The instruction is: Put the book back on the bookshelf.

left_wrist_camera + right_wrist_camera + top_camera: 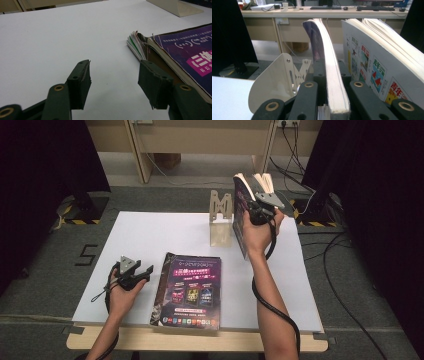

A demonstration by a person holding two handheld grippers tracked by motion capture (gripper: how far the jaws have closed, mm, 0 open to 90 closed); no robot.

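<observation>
Nearest us in the high view, our left gripper (pixel 141 272) rests on the white table sheet (pixel 150 235) with its jaws wide apart and nothing between them, just left of a flat stack of purple-covered paperback books (pixel 190 290). Our right gripper (pixel 257 202) holds a purple-covered paperback book (pixel 241 215) upright beside the cream metal bookend (pixel 221 220).

Along the left gripper view, the black jaws gape over bare sheet, and the stack's corner (pixel 140 43) lies just beyond the right-hand jaw.

Looking along the right gripper view, the jaws clamp the curved book (pixel 329 72) by its lower edge; an open white-covered magazine (pixel 377 65) stands to its right, the bookend (pixel 277 82) to its left.
</observation>
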